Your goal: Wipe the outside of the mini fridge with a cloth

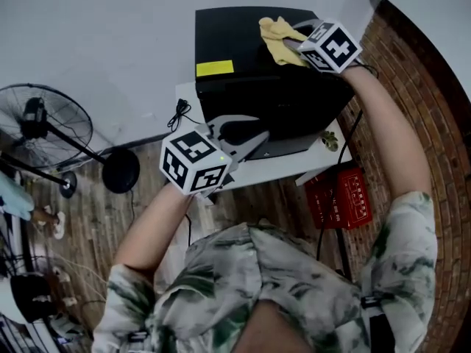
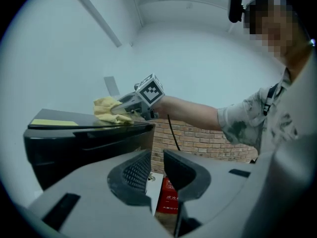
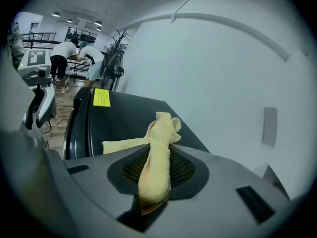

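The black mini fridge [image 1: 250, 94] stands on a low white stand and has a yellow sticker [image 1: 214, 68] on its top. My right gripper [image 1: 296, 44] is over the back right of the top, shut on a yellow cloth [image 1: 276, 37] that lies on that surface. In the right gripper view the cloth [image 3: 159, 133] sticks up between the jaws of that gripper [image 3: 156, 155], above the fridge top [image 3: 124, 115]. My left gripper [image 1: 256, 138] hangs by the fridge's front, jaws nearly together and empty. The left gripper [image 2: 157, 157] view shows the fridge [image 2: 74, 143] and the cloth [image 2: 106, 108].
The white stand [image 1: 313, 157] sits against a white wall, with a brick wall [image 1: 412, 72] to the right. A red box [image 1: 342, 197] lies on the floor beside the stand. A floor fan [image 1: 44, 127] stands to the left. People [image 3: 64, 58] work far behind.
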Demonstrator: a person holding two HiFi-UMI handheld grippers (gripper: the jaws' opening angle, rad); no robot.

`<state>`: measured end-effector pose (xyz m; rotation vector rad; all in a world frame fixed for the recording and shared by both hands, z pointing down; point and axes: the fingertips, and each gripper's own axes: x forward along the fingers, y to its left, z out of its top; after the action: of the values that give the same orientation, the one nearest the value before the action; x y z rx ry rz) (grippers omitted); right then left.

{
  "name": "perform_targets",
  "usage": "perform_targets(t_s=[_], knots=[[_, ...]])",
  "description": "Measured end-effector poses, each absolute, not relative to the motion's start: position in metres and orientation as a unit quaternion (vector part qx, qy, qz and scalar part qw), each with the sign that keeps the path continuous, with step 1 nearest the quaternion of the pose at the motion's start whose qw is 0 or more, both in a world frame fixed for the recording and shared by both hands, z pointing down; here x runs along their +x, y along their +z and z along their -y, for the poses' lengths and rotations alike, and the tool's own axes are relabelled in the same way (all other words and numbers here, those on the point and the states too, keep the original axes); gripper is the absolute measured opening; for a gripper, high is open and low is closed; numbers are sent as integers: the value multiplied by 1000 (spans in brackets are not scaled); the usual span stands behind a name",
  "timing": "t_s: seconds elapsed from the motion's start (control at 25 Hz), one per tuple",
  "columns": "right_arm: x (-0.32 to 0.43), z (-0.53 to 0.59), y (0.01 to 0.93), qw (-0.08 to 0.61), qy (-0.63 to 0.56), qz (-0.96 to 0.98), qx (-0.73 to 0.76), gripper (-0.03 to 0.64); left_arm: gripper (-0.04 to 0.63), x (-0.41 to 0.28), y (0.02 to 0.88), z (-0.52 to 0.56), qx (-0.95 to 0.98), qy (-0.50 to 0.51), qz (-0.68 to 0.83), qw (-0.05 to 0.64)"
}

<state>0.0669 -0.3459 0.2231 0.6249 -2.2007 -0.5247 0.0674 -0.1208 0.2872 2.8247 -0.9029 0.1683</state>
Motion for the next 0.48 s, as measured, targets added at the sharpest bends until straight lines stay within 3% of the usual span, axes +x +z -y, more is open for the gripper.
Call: perform_targets(t_s=[0.48], knots=[[185, 414, 225, 441, -216, 815, 307, 98, 71, 115, 280, 154, 956, 66, 274, 77]])
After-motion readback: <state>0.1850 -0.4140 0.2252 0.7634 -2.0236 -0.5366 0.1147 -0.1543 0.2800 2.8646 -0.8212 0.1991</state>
